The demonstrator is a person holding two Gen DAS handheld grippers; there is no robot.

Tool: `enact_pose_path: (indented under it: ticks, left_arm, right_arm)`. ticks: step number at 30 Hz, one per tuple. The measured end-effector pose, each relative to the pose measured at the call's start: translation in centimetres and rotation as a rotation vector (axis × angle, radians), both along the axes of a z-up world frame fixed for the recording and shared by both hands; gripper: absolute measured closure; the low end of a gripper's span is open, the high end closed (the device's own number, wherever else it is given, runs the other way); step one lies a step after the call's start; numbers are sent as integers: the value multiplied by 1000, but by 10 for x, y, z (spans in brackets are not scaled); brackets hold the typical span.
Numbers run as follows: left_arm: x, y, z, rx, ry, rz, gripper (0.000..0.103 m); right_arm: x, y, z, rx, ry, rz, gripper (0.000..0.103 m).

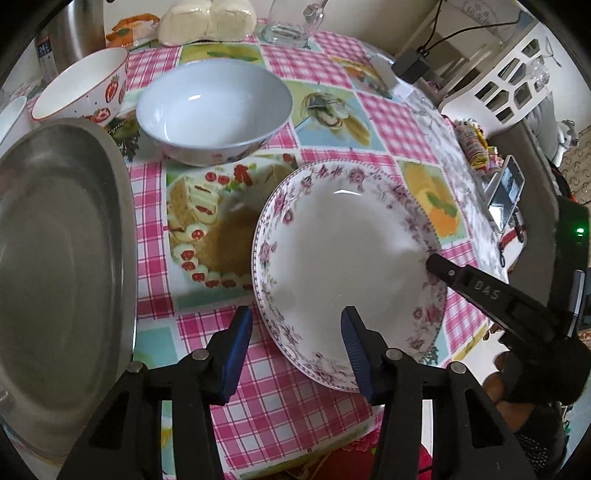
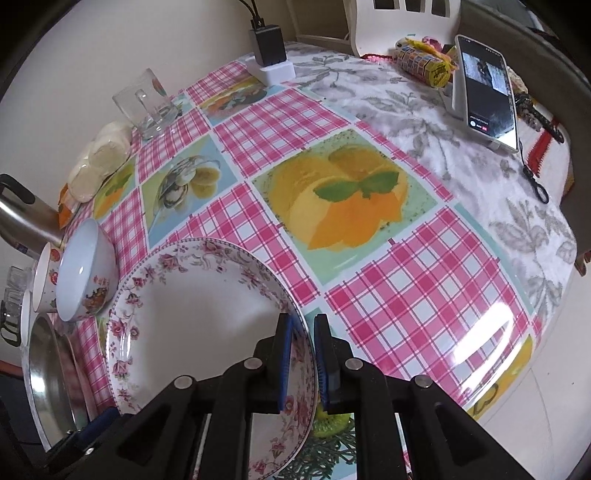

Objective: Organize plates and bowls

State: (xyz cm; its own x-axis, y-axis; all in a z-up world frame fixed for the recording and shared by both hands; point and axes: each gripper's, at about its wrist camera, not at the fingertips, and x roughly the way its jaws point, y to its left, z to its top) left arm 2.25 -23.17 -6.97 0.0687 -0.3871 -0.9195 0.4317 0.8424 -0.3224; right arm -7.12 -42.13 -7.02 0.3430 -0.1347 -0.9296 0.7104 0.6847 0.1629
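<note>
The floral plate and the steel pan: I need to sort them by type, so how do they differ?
The floral plate is white china with a pink flower rim; the steel pan is plain grey metal with no pattern. The plate's rim is clamped by the right gripper, with the left gripper open astride its near edge; no gripper touches the pan. Both are round, shallow and empty on the checked tablecloth.

The counter (image 2: 424, 295) wears a shiny cloth of pink checks and fruit pictures. A plain cream wall (image 2: 110, 48) stands behind its far edge. A white chair (image 2: 402, 26) waits at 1 far corner. Bright light shines on the cloth.
</note>
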Motion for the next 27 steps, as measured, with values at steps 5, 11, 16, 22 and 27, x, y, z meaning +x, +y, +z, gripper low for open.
enact_pose_path:
  ticks: [5, 11, 16, 22, 27]
  left_arm:
    - [6, -1, -10, -15, 23, 21, 52]
    - [12, -1, -20, -24, 39, 37, 63]
    - [15, -1, -22, -38, 36, 46, 70]
    - [21, 2, -23, -41, 11, 72, 82]
    - [25, 7, -25, -64, 23, 98, 86]
  right_arm:
    - [0, -2, -2, 9, -6, 0, 89]
    - [-1, -7, -6, 53, -29, -13, 87]
    - [-7, -16, -13, 139, -75, -47, 86]
    - [-12, -20, -18, 197, -114, -67, 86]
    - [-11, -21, -19, 210, -132, -82, 86]
